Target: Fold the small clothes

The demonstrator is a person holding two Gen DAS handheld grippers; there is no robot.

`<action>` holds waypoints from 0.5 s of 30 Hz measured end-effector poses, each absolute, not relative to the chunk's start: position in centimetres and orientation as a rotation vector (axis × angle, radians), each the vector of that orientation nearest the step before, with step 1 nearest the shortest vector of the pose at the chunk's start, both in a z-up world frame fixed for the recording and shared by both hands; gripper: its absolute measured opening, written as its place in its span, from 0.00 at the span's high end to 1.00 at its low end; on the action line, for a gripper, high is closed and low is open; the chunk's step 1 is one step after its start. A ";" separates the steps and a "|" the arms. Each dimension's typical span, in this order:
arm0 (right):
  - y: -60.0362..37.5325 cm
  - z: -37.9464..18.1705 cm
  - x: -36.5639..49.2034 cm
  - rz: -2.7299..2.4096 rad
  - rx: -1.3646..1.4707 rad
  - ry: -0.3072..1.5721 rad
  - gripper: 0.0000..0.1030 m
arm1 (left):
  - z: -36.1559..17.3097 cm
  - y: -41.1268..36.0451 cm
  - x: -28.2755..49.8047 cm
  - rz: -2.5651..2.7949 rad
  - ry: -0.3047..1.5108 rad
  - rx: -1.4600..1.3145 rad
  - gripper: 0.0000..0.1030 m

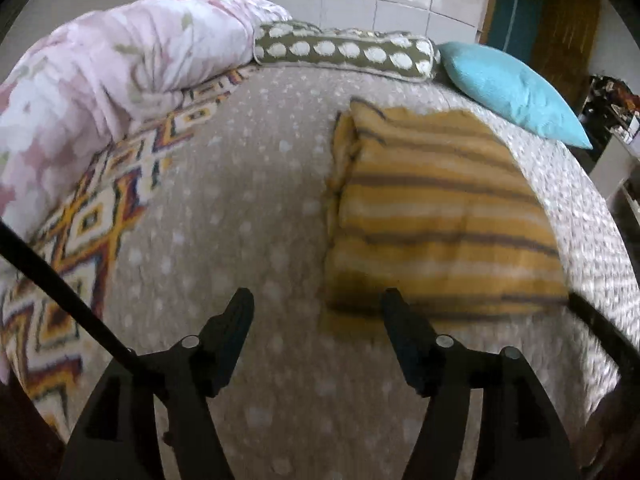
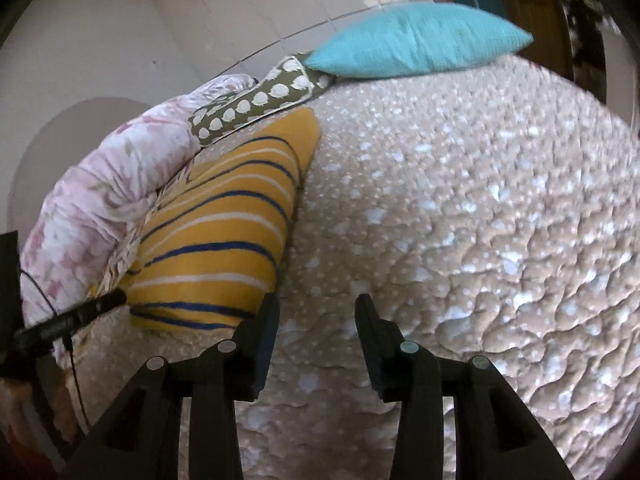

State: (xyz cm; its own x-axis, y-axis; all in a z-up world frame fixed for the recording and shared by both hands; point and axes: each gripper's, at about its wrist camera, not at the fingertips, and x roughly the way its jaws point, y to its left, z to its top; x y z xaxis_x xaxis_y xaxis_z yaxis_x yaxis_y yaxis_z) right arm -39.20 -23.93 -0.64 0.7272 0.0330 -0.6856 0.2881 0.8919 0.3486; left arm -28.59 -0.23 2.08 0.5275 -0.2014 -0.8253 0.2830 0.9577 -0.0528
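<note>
A yellow striped garment lies folded into a rectangle on the beige dotted bedspread. In the right wrist view it lies at the left. My left gripper is open and empty, just above the bedspread at the garment's near left corner. My right gripper is open and empty, over bare bedspread just right of the garment's near edge. The other gripper's black tip shows at the garment's near left.
A pink floral duvet is bunched at the back left over a zigzag-patterned blanket. An olive spotted bolster and a turquoise pillow lie along the far edge. A tiled wall and wooden door stand behind.
</note>
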 end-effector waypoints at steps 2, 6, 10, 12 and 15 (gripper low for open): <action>-23.0 0.1 -39.0 -0.173 0.395 0.747 0.58 | 0.8 -0.6 -29.7 -0.295 0.989 0.103 0.37; -21.5 2.2 -37.9 -0.207 0.300 0.727 0.64 | -1.7 -1.3 -29.9 -0.291 1.016 0.125 0.32; -20.0 3.9 -35.7 -0.174 0.214 0.713 0.77 | -2.5 -1.7 -30.8 -0.269 0.947 0.155 0.21; -19.2 3.8 -34.3 -0.156 0.175 0.719 0.79 | -2.7 -1.6 -31.0 -0.262 0.932 0.152 0.18; -18.1 2.0 -32.4 -0.138 0.147 0.783 0.79 | -2.9 -1.2 -30.9 -0.268 0.932 0.125 0.16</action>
State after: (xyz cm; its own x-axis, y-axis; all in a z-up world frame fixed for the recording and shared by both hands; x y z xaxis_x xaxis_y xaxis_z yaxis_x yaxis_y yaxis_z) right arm -32.39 -18.11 2.03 0.7007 -0.0692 -0.7101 0.1781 0.9807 0.0803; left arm -30.90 -1.20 -2.92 0.5660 -0.1739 -0.8058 0.2810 0.9597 -0.0097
